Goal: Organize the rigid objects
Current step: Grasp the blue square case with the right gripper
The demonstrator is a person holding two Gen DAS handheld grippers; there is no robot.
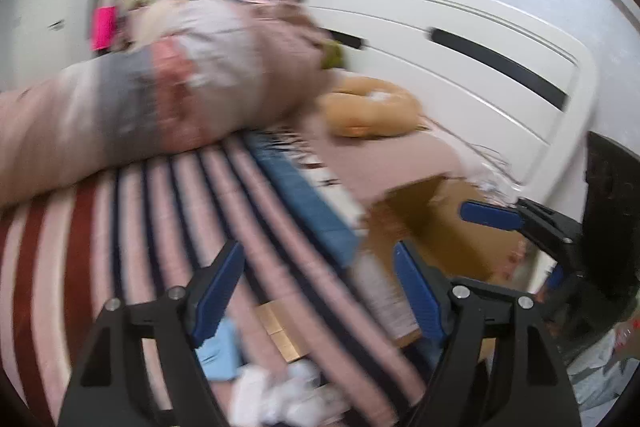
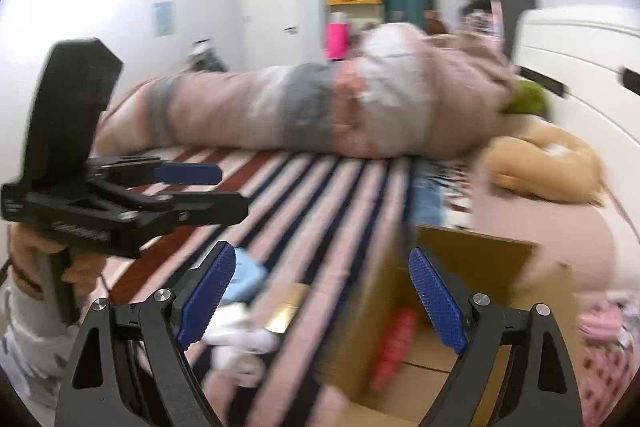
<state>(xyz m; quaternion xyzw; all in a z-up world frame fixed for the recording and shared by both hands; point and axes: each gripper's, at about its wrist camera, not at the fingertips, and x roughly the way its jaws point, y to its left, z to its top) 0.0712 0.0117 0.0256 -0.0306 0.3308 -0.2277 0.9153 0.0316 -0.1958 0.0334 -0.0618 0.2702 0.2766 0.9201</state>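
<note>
- Both grippers were spread and empty; right gripper hung just above the cardboard box
- Left gripper hovered over the gold box, nearer it; its long axis ran away, toward the striped bedcover

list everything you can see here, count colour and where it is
open brown cardboard box: one, on the bed's right side, under the right tongs
red ribbed object: one, inside the box; too blurred to identify
shiny gold flat box: one, on the striped cover left of the cardboard box
pale blue flat item: one, on the cover by the gold box
white crumpled items: blurred cluster, near edge of the cover
striped bedcover, pink, navy and red: one, across the bed
rolled pink-grey quilt: one, along the far side
tan plush toy: one, by the white headboard
left tongs: black with blue pads, empty
right tongs: same, open, empty
</note>
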